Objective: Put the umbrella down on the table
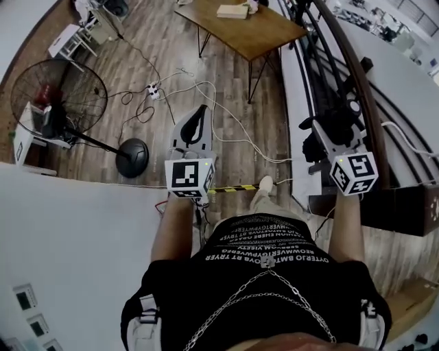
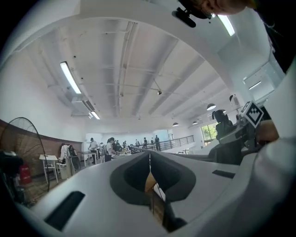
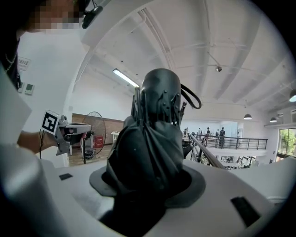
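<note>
Umbrella (image 3: 155,139): black and folded, with its cloth bunched and its ribs gathered under a rounded cap. A loop strap hangs at the cap's side. It is held up in the air, nearer the person than the table and off the table's right end — well apart from it, not resting on it.

Right gripper (image 1: 329,134): clamped on the umbrella, its pads pressing the bunched cloth from both sides. Its marker cube faces back toward the person. It is on the near right side of the table.

Left gripper (image 1: 199,116): jaws drawn together with only a thin seam between them and nothing in them. It is held nearer the person than the table, roughly in line with the table's left end.

Table (image 1: 264,34): a wooden top on thin dark legs, standing on the plank floor at the far side of the head view. A pale flat thing (image 1: 232,10) lies near its far edge, and the rest of the top is bare wood.

Fan (image 1: 51,92): a standing fan with a round wire cage and a dark round base, well to the left of the table.

Power strip (image 1: 153,89): on the floor left of the table's near legs. White cables trail from it past those legs toward the person.

Railing (image 1: 360,96): dark and curved, running along the table's right side and passing just beside the umbrella.

Person (image 1: 267,288): wears a black printed shirt with a chain, and stands on the near side of the table with both forearms stretched toward it.
</note>
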